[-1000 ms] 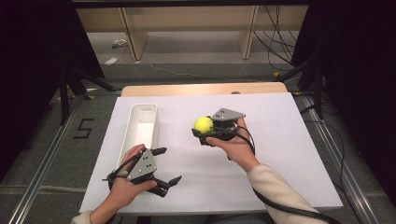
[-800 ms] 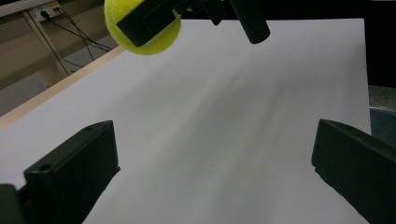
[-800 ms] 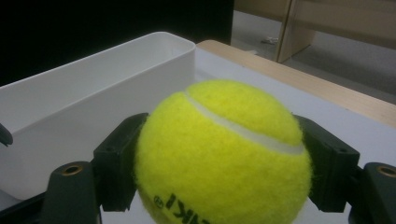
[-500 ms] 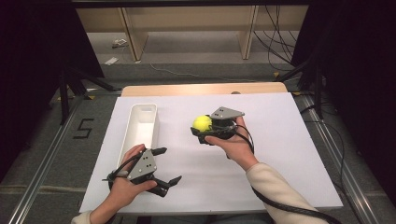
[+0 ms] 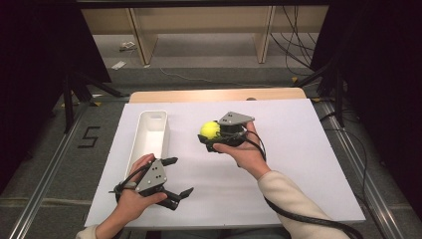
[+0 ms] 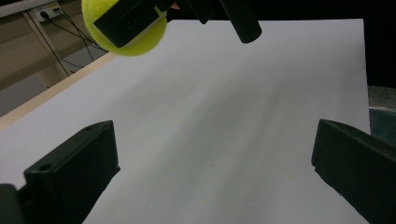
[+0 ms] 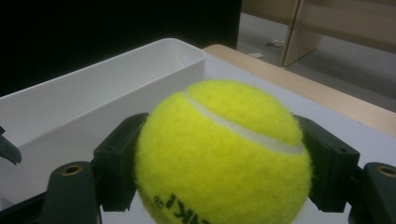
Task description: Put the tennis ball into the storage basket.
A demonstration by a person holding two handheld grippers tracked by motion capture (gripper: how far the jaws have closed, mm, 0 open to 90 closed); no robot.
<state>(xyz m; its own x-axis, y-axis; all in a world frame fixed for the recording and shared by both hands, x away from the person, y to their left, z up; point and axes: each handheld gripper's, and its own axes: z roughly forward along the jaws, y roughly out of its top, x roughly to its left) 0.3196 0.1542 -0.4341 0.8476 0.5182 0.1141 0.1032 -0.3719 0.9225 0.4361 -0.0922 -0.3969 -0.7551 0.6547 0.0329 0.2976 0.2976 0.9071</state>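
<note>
From the high view I see my right tool (image 5: 211,137) clamped on the ball (image 5: 209,130), held up over the middle of the white counter (image 5: 298,149), just right of the bin (image 5: 149,134); I judge it is carried there so the ball can go into that bin. My left tool (image 5: 171,177) sits low near the counter's near edge, jaws spread wide and holding nothing, parked out of the way. In the left gripper view its two jaws stand far apart over bare counter, with the ball (image 6: 126,32) above in the other tool's grip. In the right gripper view the ball (image 7: 224,154) sits squarely between both jaws, pads pressing its sides, a firm hold; the bin (image 7: 93,102) lies close ahead. Whether the ball clears the rim, I cannot quite tell.
</note>
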